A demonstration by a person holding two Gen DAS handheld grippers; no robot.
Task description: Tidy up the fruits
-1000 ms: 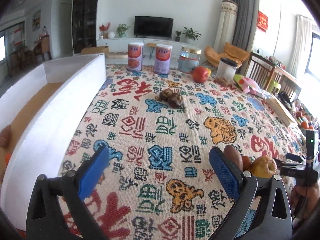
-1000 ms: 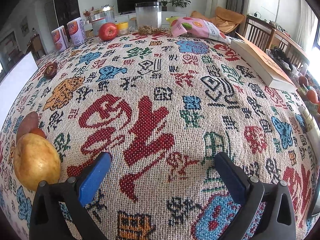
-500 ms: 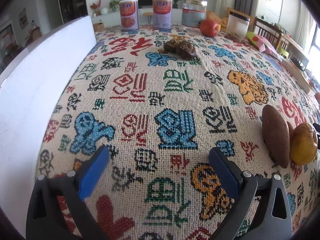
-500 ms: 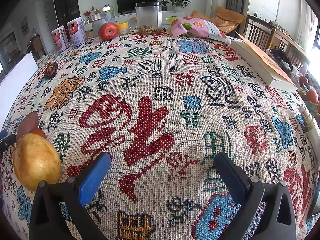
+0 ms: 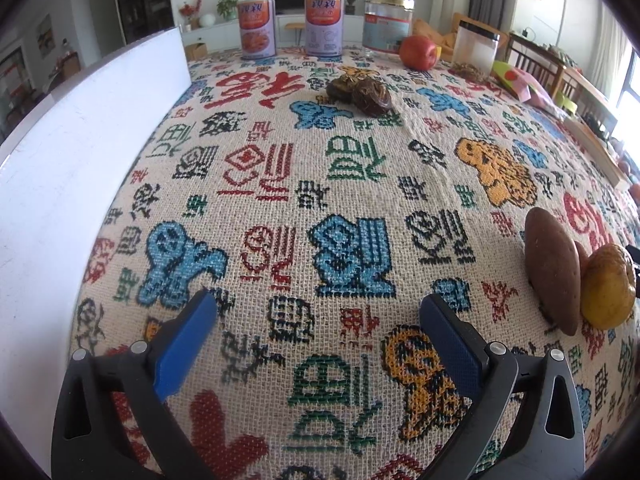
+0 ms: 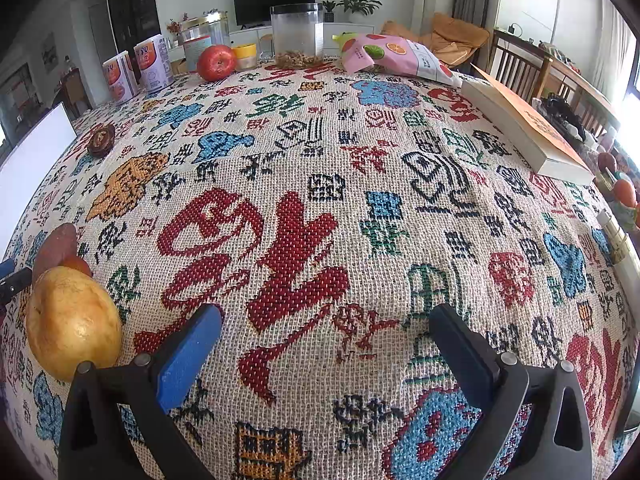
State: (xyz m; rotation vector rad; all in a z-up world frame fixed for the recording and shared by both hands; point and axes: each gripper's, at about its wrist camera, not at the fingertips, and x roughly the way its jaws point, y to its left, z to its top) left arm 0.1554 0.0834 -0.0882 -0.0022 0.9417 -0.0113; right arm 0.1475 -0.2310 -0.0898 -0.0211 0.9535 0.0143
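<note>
My left gripper (image 5: 320, 328) hangs open and empty over the patterned cloth. To its right lie a brown oval fruit (image 5: 554, 268) and a yellow pear (image 5: 608, 286), touching each other. Far ahead sit two dark brown fruits (image 5: 360, 90) and a red apple (image 5: 418, 52). My right gripper (image 6: 326, 338) is open and empty too, low over the cloth. The yellow pear (image 6: 72, 320) lies just left of its left finger, with the brown fruit (image 6: 56, 246) and a small red-orange fruit (image 6: 76, 266) behind it. The red apple (image 6: 216, 62) stands at the far edge.
A white foam box wall (image 5: 80, 152) runs along the left. Two cans (image 5: 258, 26), a tin (image 5: 386, 22) and a clear jar (image 6: 298, 34) line the far edge. A snack bag (image 6: 396, 58) and a book (image 6: 528, 128) lie far right.
The left gripper has dropped low and swung right, so the white box interior is out of sight and the brown fruit and pear are closer. The right gripper has stayed still.
</note>
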